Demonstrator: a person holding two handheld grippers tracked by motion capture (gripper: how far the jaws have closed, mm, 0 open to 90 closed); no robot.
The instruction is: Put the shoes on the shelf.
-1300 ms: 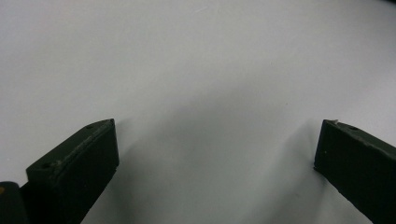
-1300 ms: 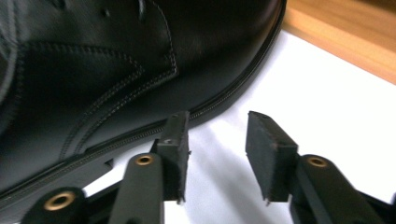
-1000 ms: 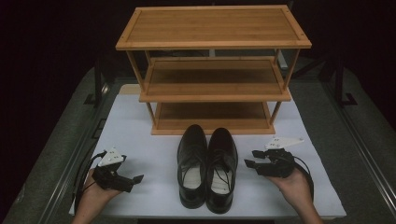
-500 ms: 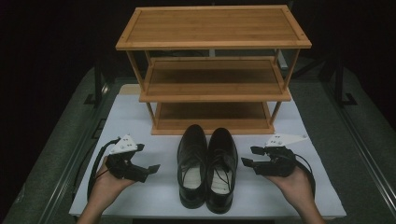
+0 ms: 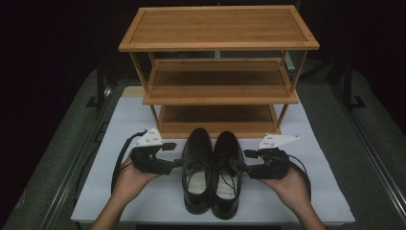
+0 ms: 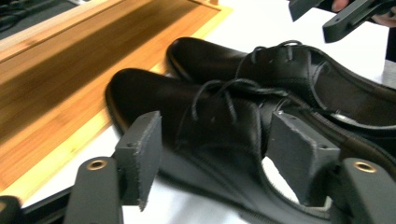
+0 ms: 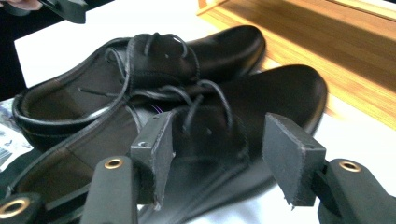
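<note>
Two black lace-up shoes stand side by side on the white mat, toes toward the rack: the left shoe [image 5: 197, 167] [image 6: 154, 98] and the right shoe [image 5: 227, 172] [image 7: 280, 88]. My left gripper [image 5: 177, 163] [image 6: 217, 126] points at the left shoe's outer side. Its jaws have just been closing, and the pads [image 6: 140, 154] stand apart from the laced part seen between them. My right gripper [image 5: 246, 160] [image 7: 219, 126] faces the right shoe's outer side. Its jaws have just been opening a little, with no pad touching leather.
A three-tier wooden rack [image 5: 218, 26] stands just behind the shoes; its bottom shelf [image 5: 218, 117] is bare. The white mat [image 5: 129, 120] lies on a grey table with dark rails along both sides. Cables trail from both grippers.
My left hand has moved right and up to the left shoe's side, its jaws narrowing. My right hand has edged left toward the right shoe. The shoes have not moved.
</note>
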